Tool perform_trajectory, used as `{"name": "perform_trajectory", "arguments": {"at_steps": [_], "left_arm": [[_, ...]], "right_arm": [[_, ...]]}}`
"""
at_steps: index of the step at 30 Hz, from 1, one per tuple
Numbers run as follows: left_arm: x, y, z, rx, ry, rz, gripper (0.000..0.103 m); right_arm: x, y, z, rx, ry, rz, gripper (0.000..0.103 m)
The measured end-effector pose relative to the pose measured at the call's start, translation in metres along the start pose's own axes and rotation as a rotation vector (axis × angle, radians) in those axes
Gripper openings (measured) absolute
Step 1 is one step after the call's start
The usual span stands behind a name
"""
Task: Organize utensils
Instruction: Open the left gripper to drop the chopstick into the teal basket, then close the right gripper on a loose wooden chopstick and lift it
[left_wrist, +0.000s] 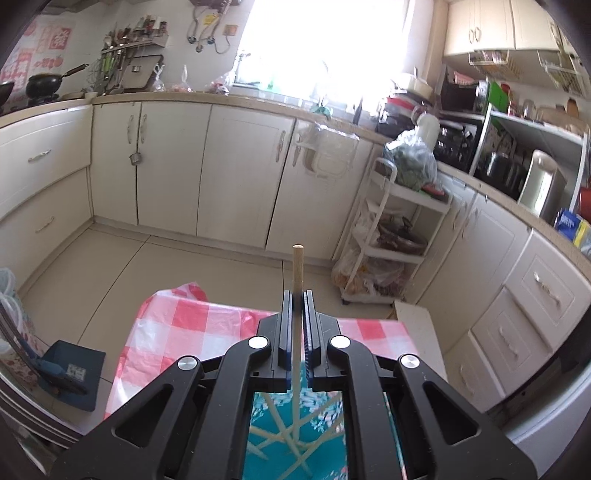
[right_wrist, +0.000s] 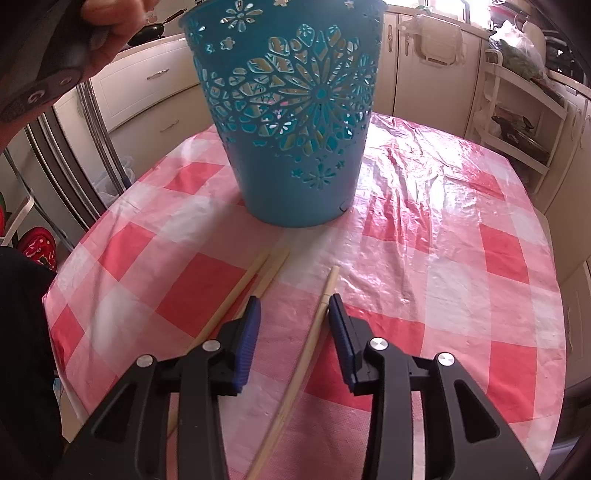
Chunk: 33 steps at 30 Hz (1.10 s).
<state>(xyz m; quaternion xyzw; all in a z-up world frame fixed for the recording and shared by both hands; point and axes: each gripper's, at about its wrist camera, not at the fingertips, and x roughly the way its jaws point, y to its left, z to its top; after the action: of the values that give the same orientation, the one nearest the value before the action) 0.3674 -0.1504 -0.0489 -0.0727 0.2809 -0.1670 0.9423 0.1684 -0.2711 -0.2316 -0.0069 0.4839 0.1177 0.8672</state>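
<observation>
Gripping chopstick (left_wrist: 297, 266), left jaws closed; right jaws wide, straddling table chopstick (right_wrist: 314, 332).

We see a red-and-white checked tablecloth (right_wrist: 461, 229) | cream cabinets (left_wrist: 236, 173) | white trolley (left_wrist: 388, 236) by them | black wok (left_wrist: 44, 83) on counter | bright window (left_wrist: 325, 40)

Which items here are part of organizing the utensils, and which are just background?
Job: held chopstick in left gripper; three chopsticks on the table; blue basket; right gripper.

Background: checked tablecloth, white cart, wok, cabinets.
</observation>
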Motion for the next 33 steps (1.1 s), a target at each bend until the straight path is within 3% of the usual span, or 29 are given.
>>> {"name": "perform_trajectory", "arguments": {"at_steps": [5, 7, 9, 12, 19, 25, 27, 33], "left_arm": [[-0.016, 0.001, -0.018, 0.060, 0.065, 0.015, 0.007], [-0.032, 0.008, -0.025, 0.067, 0.063, 0.029, 0.013], [-0.052, 0.018, -0.031, 0.069, 0.045, 0.052, 0.027], [-0.087, 0.036, -0.042, 0.056, 0.003, 0.101, 0.045], [-0.124, 0.075, -0.086, 0.064, 0.020, 0.207, 0.054], [-0.122, 0.095, -0.127, 0.068, 0.058, 0.288, 0.065], [-0.116, 0.099, -0.132, 0.065, 0.092, 0.302, 0.065], [-0.120, 0.098, -0.136, 0.104, 0.076, 0.326, 0.073]], "right_arm": [[-0.001, -0.013, 0.002, 0.081, 0.002, 0.070, 0.038], [-0.001, -0.021, 0.002, 0.136, 0.004, 0.105, 0.036], [-0.002, -0.027, 0.001, 0.177, 0.007, 0.119, 0.028], [-0.003, -0.025, 0.000, 0.168, 0.007, 0.090, 0.020], [-0.003, -0.002, -0.002, 0.021, -0.001, -0.047, 0.017], [-0.009, -0.004, -0.008, 0.009, 0.008, -0.074, 0.015], [-0.009, -0.004, -0.009, 0.009, 0.007, -0.079, 0.015], [-0.010, -0.002, -0.010, 0.016, 0.001, -0.087, 0.012]]}}
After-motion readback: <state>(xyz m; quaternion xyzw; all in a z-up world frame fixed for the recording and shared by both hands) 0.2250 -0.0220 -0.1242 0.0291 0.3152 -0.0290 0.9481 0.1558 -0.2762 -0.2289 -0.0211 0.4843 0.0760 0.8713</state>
